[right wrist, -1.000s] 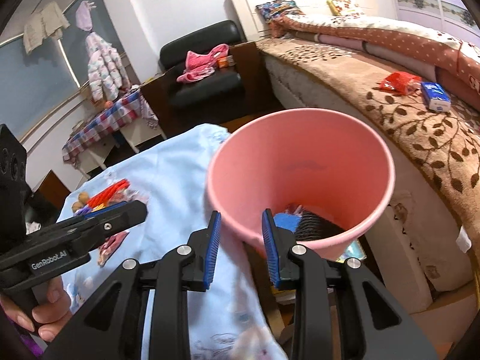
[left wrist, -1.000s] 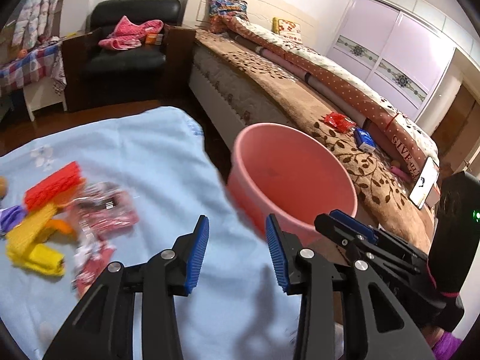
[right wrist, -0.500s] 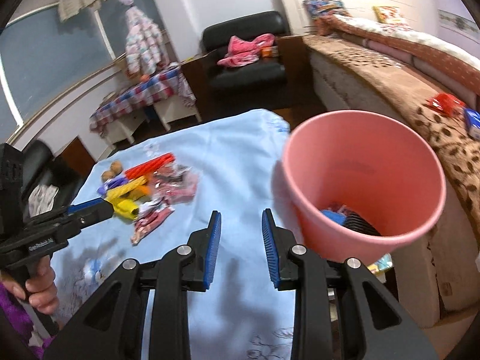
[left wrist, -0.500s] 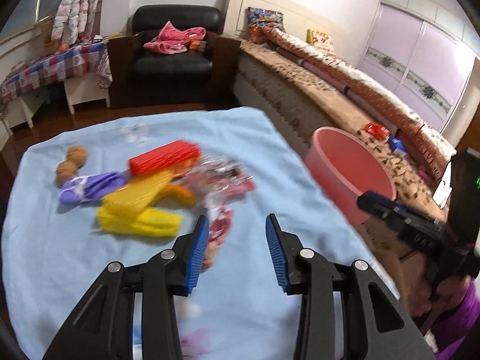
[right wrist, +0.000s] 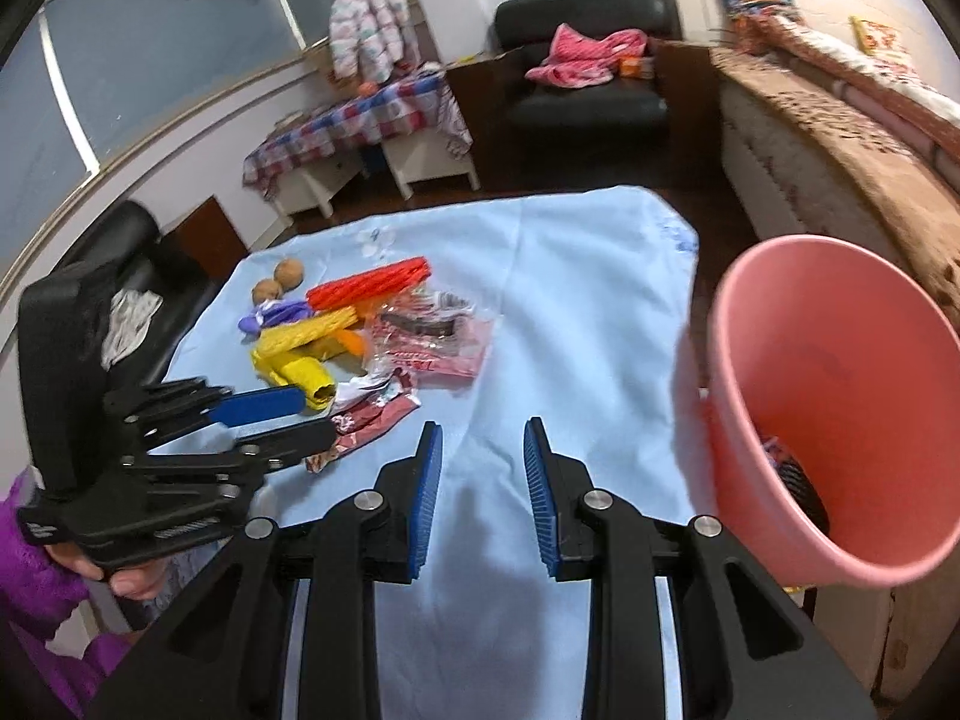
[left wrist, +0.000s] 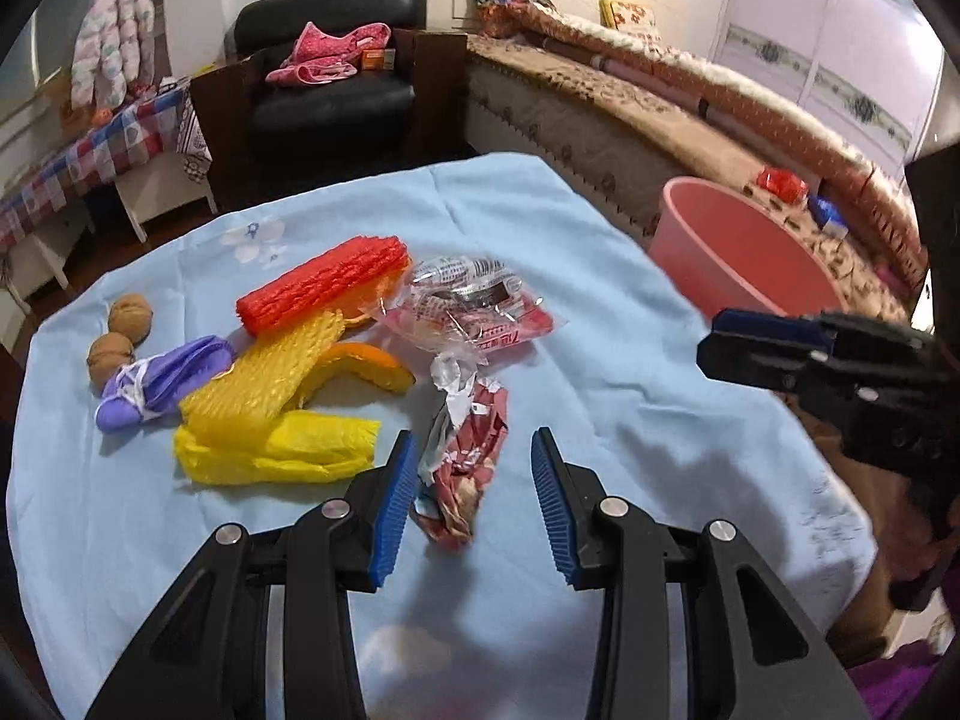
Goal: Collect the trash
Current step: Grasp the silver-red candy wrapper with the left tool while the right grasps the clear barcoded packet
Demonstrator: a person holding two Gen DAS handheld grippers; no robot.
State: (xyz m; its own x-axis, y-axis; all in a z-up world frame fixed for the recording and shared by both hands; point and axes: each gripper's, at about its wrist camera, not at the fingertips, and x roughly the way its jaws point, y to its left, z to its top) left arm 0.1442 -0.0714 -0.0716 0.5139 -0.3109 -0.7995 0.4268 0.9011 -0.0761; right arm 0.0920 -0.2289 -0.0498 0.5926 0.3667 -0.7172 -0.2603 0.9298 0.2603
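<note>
Left wrist view: a light blue cloth covers the table, with a bed, a black armchair and a checked side table beyond. The left gripper hangs released, jaws apart, with a crumpled red wrapper lying between its tips, untouched. Ahead of it lie yellow foam netting, a red foam net, a clear red-printed bag and two walnuts.

The right wrist view alone shows inside the pink bin, just right of the released, empty right gripper: dark trash at the bottom. The bag's print is unreadable.
</note>
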